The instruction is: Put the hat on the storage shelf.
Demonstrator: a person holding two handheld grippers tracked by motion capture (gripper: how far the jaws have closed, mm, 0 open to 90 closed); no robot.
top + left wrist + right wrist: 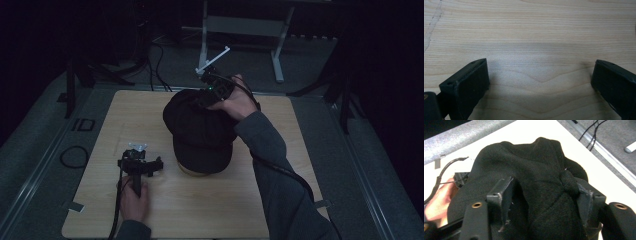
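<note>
A black cap (200, 130) lies in the middle of the wooden table (280, 165), brim toward the near edge, with something tan (192, 172) showing under the brim. My right gripper (207, 97) sits at the cap's far side, over the crown. In the right gripper view its jaws stand apart around a raised fold of the cap (529, 162) near the top button, so the right gripper (544, 195) is open. My left gripper (137, 150) rests low on the table left of the cap. Its jaws are wide apart over bare wood (529, 30), and the left gripper (539, 80) is open and holds nothing.
A white metal frame (240, 30) stands on the grey floor beyond the table. A cable loop (75, 155) lies on the floor to the left. The other hand (439, 200) with its cable appears beyond the cap in the right gripper view.
</note>
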